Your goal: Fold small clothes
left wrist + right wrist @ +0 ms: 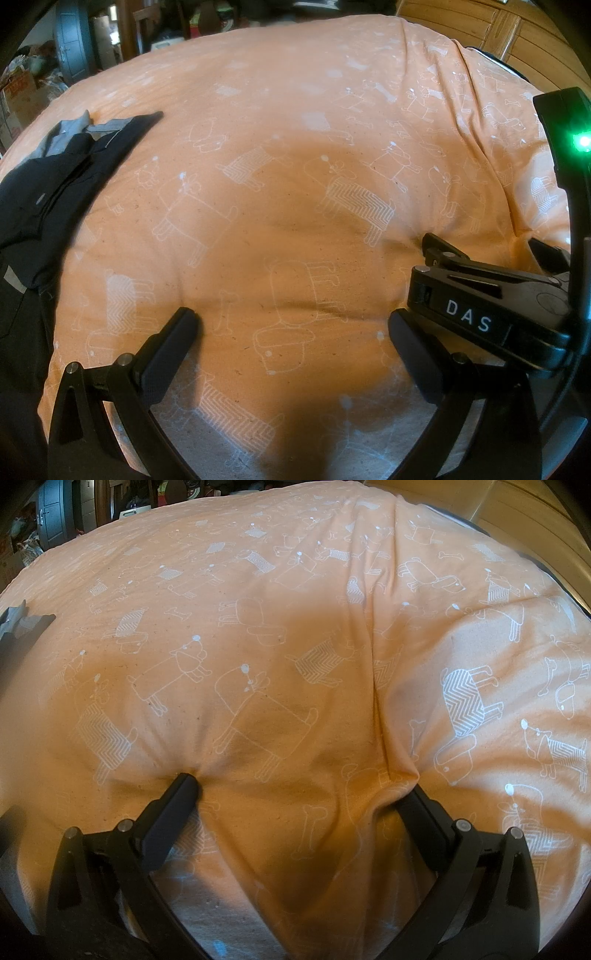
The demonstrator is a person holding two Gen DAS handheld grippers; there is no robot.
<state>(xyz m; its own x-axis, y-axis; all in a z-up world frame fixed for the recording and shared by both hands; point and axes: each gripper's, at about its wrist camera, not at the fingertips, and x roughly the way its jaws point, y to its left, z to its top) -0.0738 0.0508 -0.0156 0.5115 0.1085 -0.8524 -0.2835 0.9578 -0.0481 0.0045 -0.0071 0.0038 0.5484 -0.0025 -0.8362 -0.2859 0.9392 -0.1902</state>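
A: Where's the garment?
B: Dark garment [55,177] with grey trim, far-left of the left gripper [291,321], lying on the orange bedcover [295,166]. In the right wrist view only a sliver of it [22,624] shows at the left edge
A: Long axis?
B: Roughly diagonal, running from near-left up to a point at far-right. It looks loosely bunched, not flat, so I'd judge folding hasn't really started on it
A: Which tool is nearer?
B: Left one, clearly. The right gripper [299,786] sits well apart from the cloth, further right; its body shows in the left view too, just beside the left one
A: Tong state?
B: Both spread wide, nothing held. The right one's fingertips [186,781] press into the bedcover and dent it, the far-right tip half buried in a crease. The left tips look just at the surface, contact unclear
A: So the next move?
B: My guess: swing left and far to reach the garment, the left tool leading
A: Surface?
B: Soft, puffy cover printed with white outline dogs and bones, creased toward the right. It will give under pressure, so pinching cloth alone may snag the cover
A: Room?
B: Wooden furniture [480,29] far-right, a dark door [72,40] and clutter far-left
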